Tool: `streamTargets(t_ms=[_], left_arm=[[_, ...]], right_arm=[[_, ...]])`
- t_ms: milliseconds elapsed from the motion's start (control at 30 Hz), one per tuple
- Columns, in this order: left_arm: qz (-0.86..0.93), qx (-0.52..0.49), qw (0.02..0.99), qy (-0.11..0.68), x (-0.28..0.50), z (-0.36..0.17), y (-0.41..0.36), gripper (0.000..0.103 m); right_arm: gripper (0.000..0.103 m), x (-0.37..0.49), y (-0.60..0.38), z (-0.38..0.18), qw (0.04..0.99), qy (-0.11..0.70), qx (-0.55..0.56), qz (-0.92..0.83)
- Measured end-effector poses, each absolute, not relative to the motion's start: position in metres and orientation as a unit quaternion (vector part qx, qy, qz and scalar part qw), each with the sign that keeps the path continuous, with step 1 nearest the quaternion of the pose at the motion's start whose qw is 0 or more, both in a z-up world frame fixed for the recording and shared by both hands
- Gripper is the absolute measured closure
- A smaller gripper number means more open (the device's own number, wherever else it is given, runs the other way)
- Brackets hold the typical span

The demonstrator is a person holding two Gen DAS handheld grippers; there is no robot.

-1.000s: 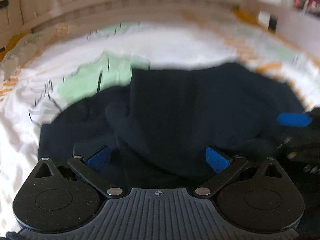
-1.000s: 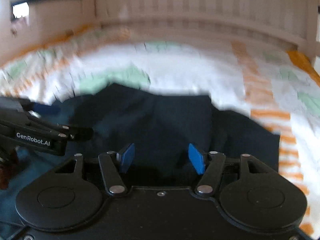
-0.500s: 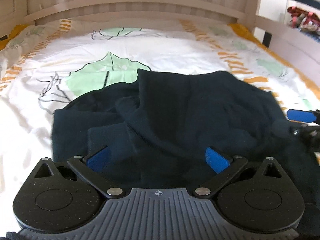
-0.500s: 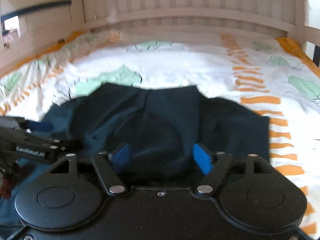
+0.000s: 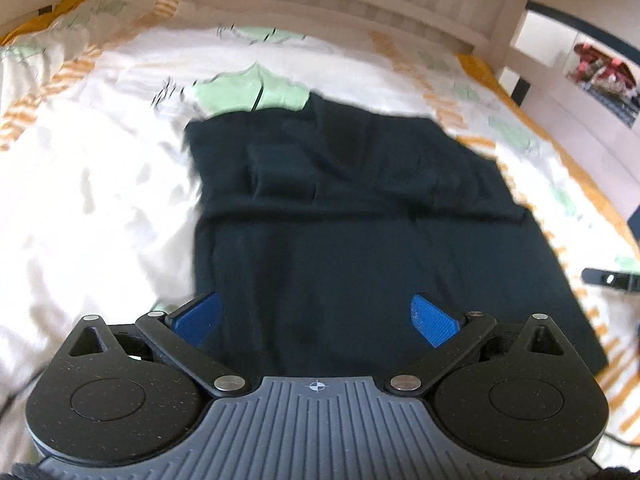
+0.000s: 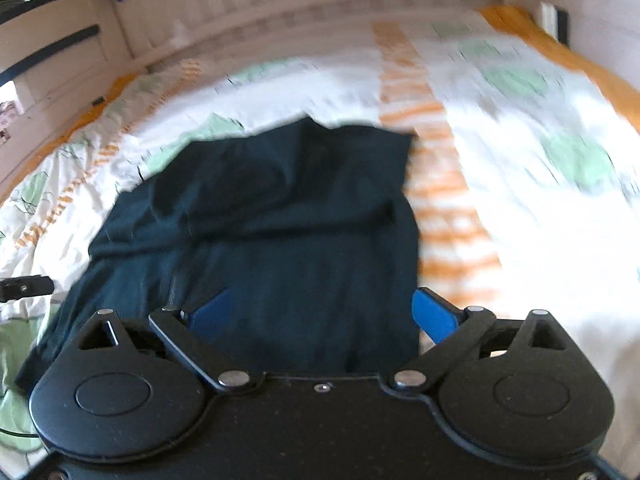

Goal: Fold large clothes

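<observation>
While it lies on the bedsheet (image 5: pixel 100 200), dark navy garment (image 5: pixel 360 240) folded crosswise, rumpled far end, left gripper (image 5: pixel 316 318) spread wide, right gripper (image 6: pixel 324 312) just opening, both empty.

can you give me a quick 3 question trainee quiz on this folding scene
1. True or false: the left gripper is clamped on the dark garment.
2. What does the garment lie on? A) a wooden table B) a leaf-print bedspread C) a bare floor
3. Fill in: both the left gripper and the right gripper are ____.

Key: 1 false, its pads stand wide apart over the cloth; 2 B; 3 open.
</observation>
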State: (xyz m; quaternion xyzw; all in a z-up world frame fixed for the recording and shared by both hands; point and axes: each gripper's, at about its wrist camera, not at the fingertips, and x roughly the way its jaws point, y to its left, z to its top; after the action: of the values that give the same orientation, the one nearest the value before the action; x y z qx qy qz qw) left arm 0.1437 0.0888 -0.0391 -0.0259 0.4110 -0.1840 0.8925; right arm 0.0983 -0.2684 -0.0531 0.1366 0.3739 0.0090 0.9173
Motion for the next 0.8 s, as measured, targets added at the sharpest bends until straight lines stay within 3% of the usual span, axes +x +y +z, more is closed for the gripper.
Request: streamTargets(t_ms=[500,800], left_arm=[[-0.157,-0.033,0.857,0.490,0.118,-0.078,0.121,0.000],[-0.158,-0.019,0.847,0.508,0.126,-0.093,0.112,0.000]], right_arm=[[0.001,0.070,-0.280,-0.093,0.832,0.501,0.238,0.018],[0.000,0.071,-0.278,-0.103,0.830,0.504,0.239,0.021]])
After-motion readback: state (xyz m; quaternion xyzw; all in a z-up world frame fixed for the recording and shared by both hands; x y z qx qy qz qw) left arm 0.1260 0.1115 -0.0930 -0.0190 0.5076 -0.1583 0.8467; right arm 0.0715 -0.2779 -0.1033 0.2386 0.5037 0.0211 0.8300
